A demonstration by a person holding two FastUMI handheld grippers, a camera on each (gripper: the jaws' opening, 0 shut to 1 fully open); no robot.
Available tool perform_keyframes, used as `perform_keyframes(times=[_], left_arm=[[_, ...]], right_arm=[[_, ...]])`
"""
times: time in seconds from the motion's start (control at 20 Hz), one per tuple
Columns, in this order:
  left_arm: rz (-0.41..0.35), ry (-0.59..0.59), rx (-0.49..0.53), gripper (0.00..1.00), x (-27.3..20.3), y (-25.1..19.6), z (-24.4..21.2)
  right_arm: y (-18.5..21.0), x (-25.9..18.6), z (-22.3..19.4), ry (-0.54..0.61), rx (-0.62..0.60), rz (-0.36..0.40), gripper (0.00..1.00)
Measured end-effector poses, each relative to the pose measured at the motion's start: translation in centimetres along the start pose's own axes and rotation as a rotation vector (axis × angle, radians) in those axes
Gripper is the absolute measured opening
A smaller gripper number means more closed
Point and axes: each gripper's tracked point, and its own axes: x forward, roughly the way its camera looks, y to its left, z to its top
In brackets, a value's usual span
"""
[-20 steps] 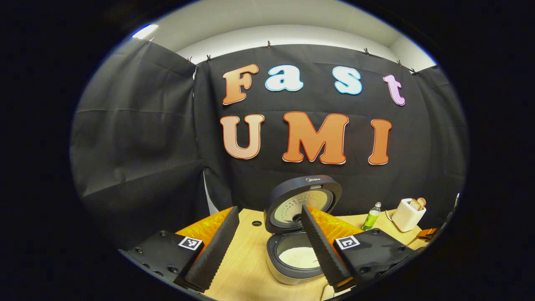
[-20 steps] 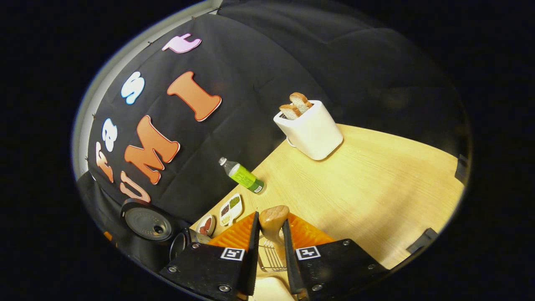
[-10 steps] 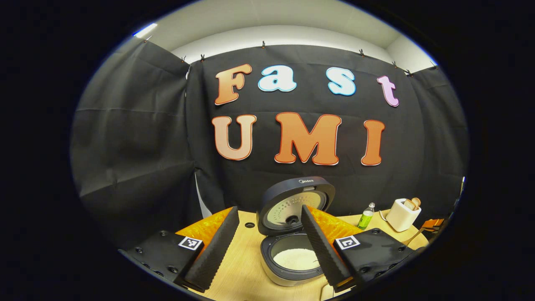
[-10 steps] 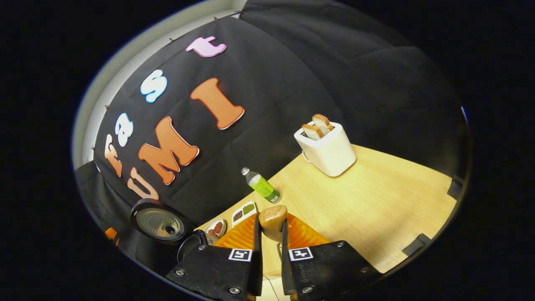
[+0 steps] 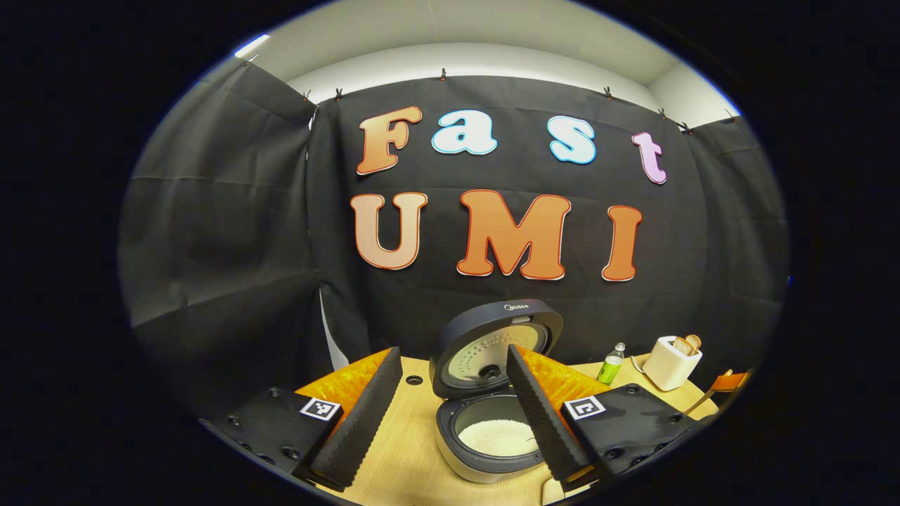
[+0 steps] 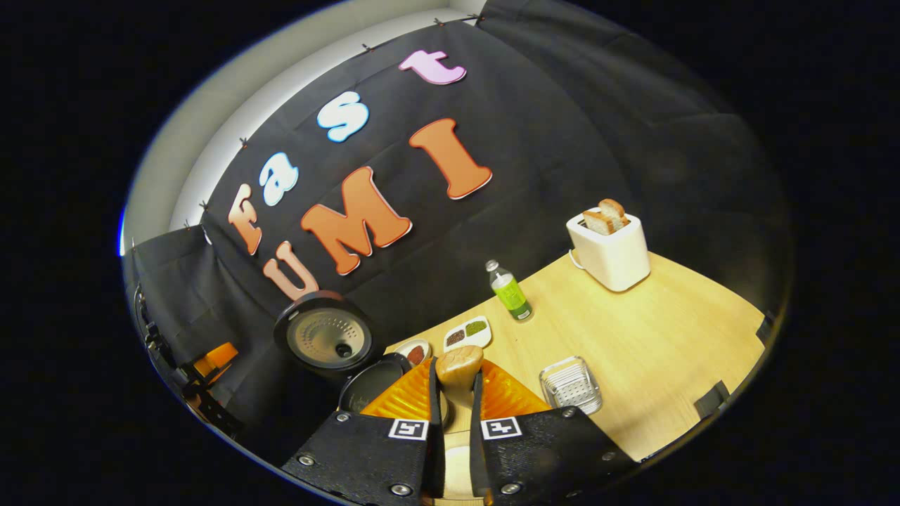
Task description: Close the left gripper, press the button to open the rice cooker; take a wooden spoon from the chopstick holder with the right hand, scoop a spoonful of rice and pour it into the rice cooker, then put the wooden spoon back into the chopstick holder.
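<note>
Right gripper view: right gripper [image 6: 455,393] clamped on the wooden spoon [image 6: 458,367]; left gripper [image 5: 450,411] wide apart near the open rice cooker [image 5: 492,393]

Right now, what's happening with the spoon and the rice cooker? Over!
Left gripper open. Right gripper shut on wooden spoon. Rice cooker open, rice inside.

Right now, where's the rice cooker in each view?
Left gripper view: rice cooker low at centre, lid up, between the left tool's fingers.
Right gripper view: it sits lower left, lid raised, left of the right tool's fingers.
Shared landmark: the white toaster on the table.
</note>
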Motion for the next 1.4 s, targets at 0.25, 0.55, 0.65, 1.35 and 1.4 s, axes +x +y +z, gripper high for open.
perform_keyframes(times=[0.25,0.55,0.65,1.35,1.4], left_arm=[[-0.015,0.001,0.011,0.98,0.0,1.0,0.1],[-0.017,0.007,0.023,0.99,-0.1,2.5,-0.3],[-0.018,0.012,0.021,1.0,-0.4,3.0,-0.6],[-0.046,0.032,-0.005,1.0,-0.4,4.9,-1.7],[-0.047,0.032,-0.005,1.0,-0.5,5.1,-1.7]], right_arm=[[0.3,0.9,-5.1,0.059,-0.12,-0.051,0.13],[-0.9,1.8,-9.0,0.048,-0.319,-0.188,0.13],[-0.8,2.1,-10.2,0.042,-0.352,-0.216,0.13],[5.6,3.1,-16.0,0.121,0.088,-0.053,0.13],[5.0,3.2,-15.9,0.121,0.152,-0.056,0.13]])
